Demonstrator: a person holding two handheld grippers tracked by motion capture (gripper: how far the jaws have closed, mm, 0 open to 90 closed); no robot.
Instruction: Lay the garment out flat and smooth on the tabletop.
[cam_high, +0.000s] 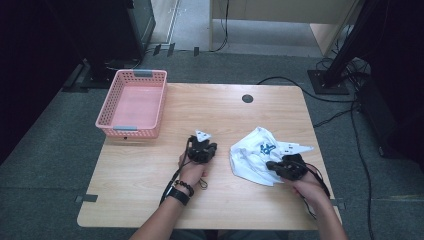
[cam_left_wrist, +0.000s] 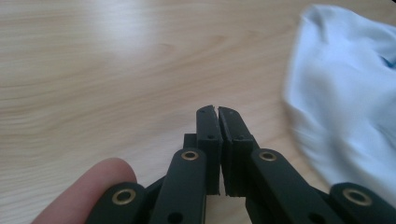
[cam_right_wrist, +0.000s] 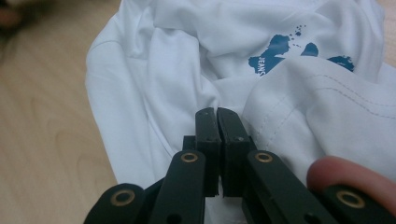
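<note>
A crumpled white T-shirt with a blue print lies on the right half of the wooden table. My right gripper rests at the shirt's near edge; in the right gripper view its jaws are pressed together above the white cloth, with nothing between them. My left gripper hovers over bare wood left of the shirt. Its jaws are also shut and hold nothing, and the shirt lies off to their right.
A pink plastic basket stands at the table's far left corner. A round dark grommet sits near the far edge. Cables and dark equipment stands lie on the floor beyond the table.
</note>
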